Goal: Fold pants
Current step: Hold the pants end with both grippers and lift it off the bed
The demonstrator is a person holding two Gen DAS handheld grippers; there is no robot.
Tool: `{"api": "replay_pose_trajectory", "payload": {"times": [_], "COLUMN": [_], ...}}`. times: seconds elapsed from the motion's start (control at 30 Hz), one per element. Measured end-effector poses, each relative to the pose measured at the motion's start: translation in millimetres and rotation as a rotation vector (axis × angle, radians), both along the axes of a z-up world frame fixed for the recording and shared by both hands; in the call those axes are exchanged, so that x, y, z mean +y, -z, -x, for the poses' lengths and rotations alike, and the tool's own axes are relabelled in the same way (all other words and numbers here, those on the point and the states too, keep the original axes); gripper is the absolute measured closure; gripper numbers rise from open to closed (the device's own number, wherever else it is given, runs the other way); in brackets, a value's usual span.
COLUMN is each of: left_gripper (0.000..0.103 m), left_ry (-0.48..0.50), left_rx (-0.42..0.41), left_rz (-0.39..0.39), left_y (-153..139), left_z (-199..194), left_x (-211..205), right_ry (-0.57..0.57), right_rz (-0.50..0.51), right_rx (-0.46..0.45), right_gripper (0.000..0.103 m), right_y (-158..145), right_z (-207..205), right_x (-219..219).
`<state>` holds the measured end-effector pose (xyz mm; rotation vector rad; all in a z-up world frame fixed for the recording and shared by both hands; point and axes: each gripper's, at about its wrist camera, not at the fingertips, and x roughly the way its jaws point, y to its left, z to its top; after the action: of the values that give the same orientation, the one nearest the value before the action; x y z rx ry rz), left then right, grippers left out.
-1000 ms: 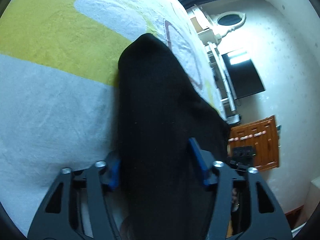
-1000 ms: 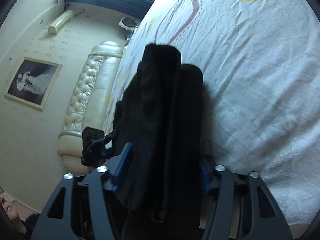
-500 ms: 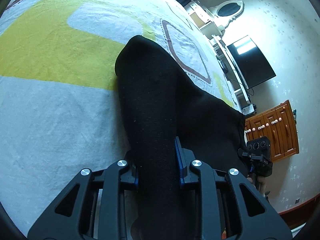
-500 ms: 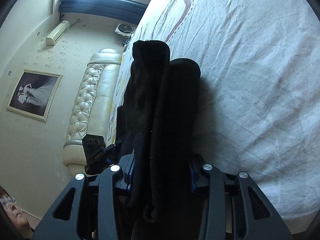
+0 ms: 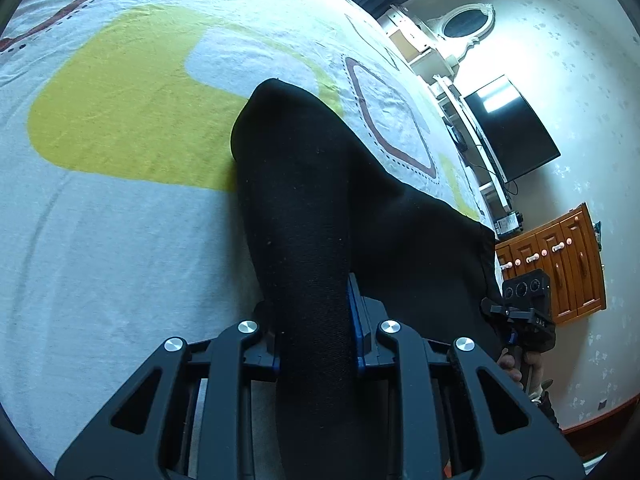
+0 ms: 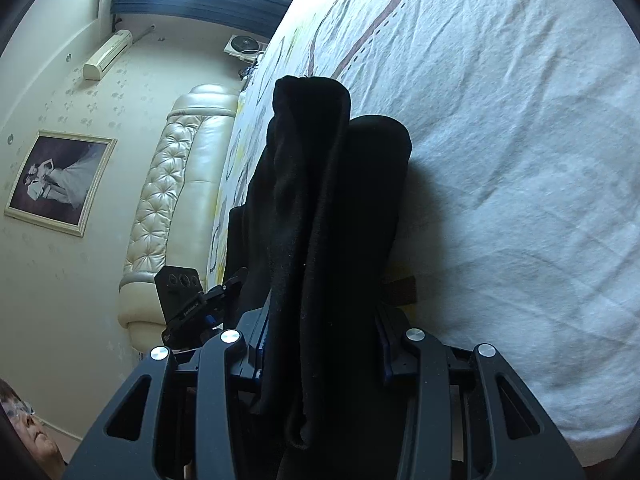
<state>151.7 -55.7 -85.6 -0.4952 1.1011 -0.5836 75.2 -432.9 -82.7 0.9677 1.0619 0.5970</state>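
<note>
The left gripper [image 5: 316, 344] is pinching a single black band of the pants [image 5: 320, 208] between its blue pads, jaws drawn narrow. The fabric is running straight ahead of it along its pointing line, out over the yellow-and-white bedspread [image 5: 120, 240]. The right gripper [image 6: 320, 352] is clamping a thicker bunch of the pants [image 6: 320, 208], jaws less narrow. There too the long axis is lying forward, so both hands are holding one end.
</note>
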Motion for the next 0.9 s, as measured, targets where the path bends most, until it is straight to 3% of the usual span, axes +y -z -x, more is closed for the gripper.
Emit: {"api": "replay_pose_trajectory", "payload": {"times": [0.27, 0.53, 0.9], "left_gripper": [0.080, 0.080, 0.080], "left_ry": [-0.040, -0.095, -0.121], "left_rx": [0.002, 0.019, 0.026], "left_rz": [-0.046, -0.045, -0.043], "left_y": [-5, -8, -11], "left_z": [0, 6, 7], "left_x": [39, 80, 98], "right_ry": [-0.038, -0.083, -0.093], "right_rz": [-0.026, -0.039, -0.052], "right_rx": [0.003, 0.010, 0.013], "right_gripper": [0.063, 0.063, 0.063], "right_y": [5, 9, 11], "right_z": [-14, -24, -26], "right_x": [32, 62, 77]}}
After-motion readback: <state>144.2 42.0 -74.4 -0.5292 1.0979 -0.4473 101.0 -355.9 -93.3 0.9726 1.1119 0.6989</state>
